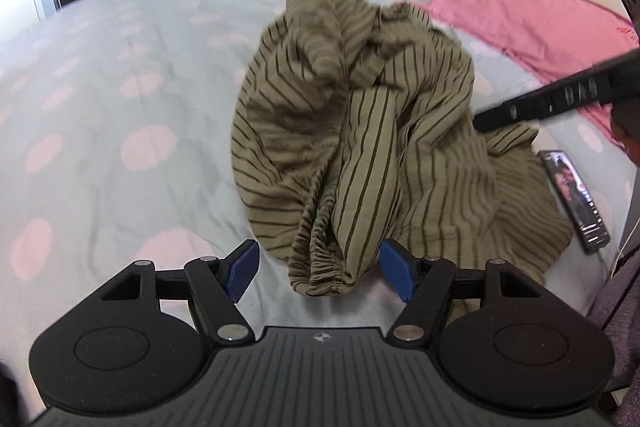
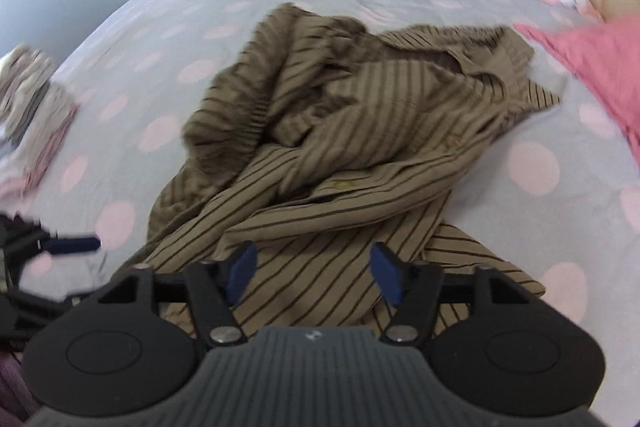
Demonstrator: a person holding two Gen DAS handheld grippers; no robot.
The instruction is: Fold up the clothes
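Spotted grey bedding carries everything. Nearest, the left gripper has its pads spread, the elastic cuff of the olive striped garment lying between them, ungripped. The right gripper is equally parted above the flat striped hem. Ahead of both, the garment is heaped and twisted; beyond it lie pink pillows. I'd judge the best move is to pinch cuff and hem low, then draw them apart, flattening the heap before any fold.
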